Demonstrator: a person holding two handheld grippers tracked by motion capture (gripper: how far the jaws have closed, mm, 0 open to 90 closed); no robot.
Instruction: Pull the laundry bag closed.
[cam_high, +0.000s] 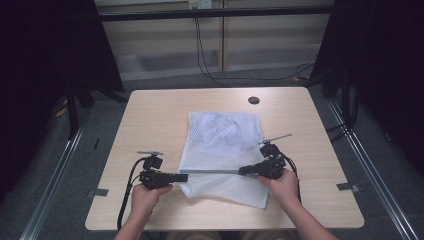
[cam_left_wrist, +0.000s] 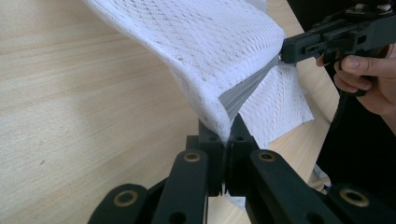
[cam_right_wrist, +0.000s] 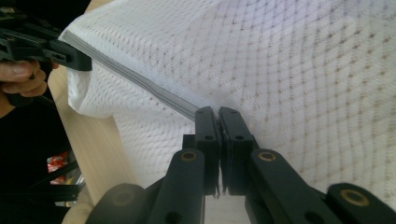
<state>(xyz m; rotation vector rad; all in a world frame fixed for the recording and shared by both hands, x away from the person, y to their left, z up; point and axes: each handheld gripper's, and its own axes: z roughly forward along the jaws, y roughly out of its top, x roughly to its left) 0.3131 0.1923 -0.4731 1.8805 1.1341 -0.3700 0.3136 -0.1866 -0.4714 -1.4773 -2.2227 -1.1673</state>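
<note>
White mesh laundry bag (cam_high: 222, 150): lying on the desk (cam_high: 150, 115), its grey zipper edge (cam_high: 210, 172) stretching between both grippers. Left gripper (cam_high: 184, 177) and right gripper (cam_high: 243, 171) are each clamping tight on that edge.

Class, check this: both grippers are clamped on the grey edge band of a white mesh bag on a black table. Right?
Not quite: the table is light wood, as the high view shows. The left gripper and right gripper do clamp the mesh bag's grey band.
</note>
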